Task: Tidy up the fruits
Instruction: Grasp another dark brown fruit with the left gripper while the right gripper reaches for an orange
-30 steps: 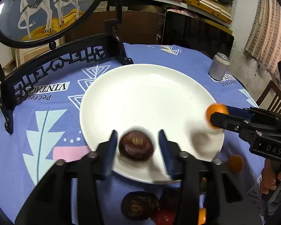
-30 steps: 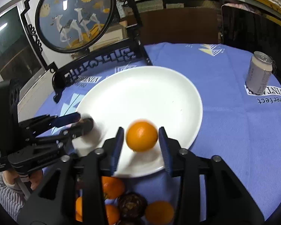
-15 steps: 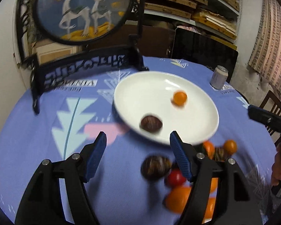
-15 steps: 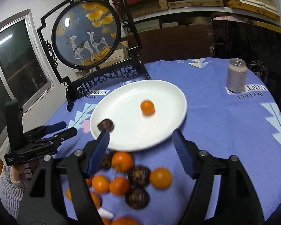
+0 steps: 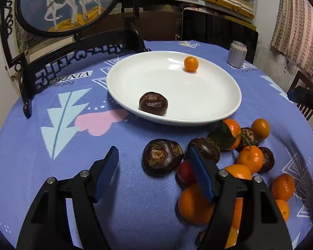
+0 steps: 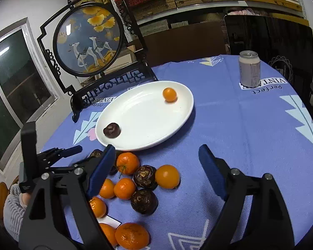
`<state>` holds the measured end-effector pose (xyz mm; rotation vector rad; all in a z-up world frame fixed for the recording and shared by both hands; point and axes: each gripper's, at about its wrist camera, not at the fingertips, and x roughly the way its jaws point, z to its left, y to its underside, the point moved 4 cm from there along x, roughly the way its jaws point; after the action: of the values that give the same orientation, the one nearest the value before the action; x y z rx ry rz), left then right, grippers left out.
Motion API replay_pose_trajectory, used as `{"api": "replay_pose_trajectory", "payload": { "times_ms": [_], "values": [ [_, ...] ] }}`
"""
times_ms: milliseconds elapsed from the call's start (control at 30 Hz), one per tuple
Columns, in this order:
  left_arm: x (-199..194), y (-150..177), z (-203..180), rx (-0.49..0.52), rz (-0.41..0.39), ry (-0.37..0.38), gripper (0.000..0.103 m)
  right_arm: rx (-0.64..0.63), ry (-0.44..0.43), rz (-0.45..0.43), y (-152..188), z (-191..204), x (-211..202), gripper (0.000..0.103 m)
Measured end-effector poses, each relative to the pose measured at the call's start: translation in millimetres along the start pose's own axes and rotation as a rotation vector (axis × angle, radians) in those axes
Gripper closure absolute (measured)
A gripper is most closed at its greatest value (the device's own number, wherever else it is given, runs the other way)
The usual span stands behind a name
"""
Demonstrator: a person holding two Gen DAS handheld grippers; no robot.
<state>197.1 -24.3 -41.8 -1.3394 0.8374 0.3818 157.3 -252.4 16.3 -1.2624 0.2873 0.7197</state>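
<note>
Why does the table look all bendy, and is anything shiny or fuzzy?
Left wrist view: the fisheye lens curves the tablecloth and darkens the corners; the plate is sharp, with soft glare near the small orange. Right wrist view: same bending; lamp glare on the round deer picture; the can is sharp.

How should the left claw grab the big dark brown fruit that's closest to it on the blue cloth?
Grip the big dark brown fruit across its rounded sides, coming down from above and from the near side. It lies flat and squat on the tablecloth, with bare cloth to its left, but a red fruit crowds its right, so that finger needs care. The left claw is open wide enough, probably.
</note>
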Motion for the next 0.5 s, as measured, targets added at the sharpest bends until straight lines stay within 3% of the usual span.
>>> {"api": "replay_pose_trajectory", "payload": {
  "times_ms": [133,233,367,500],
  "values": [
    [9.8,-1.5,1.8,0.023,0.005,-0.029,0.029,0.004,0.001,-0.007,-0.2,0.5,-2.3,0.017],
    [11.0,0.2,24.8,-0.004,0.013,-0.118,0.012,0.009,-0.002,-0.012,-1.5,0.1,-3.9,0.017],
    [2.3,5.0,59.6,-0.104,0.015,-0.153,0.012,0.006,0.002,-0.011,-1.0,-0.1,-4.0,0.017],
    [-2.8,2.5,48.7,-0.043,-0.021,-0.151,0.012,-0.024,0.022,0.041,6.1,2.3,7.7,0.017]
  ]
}}
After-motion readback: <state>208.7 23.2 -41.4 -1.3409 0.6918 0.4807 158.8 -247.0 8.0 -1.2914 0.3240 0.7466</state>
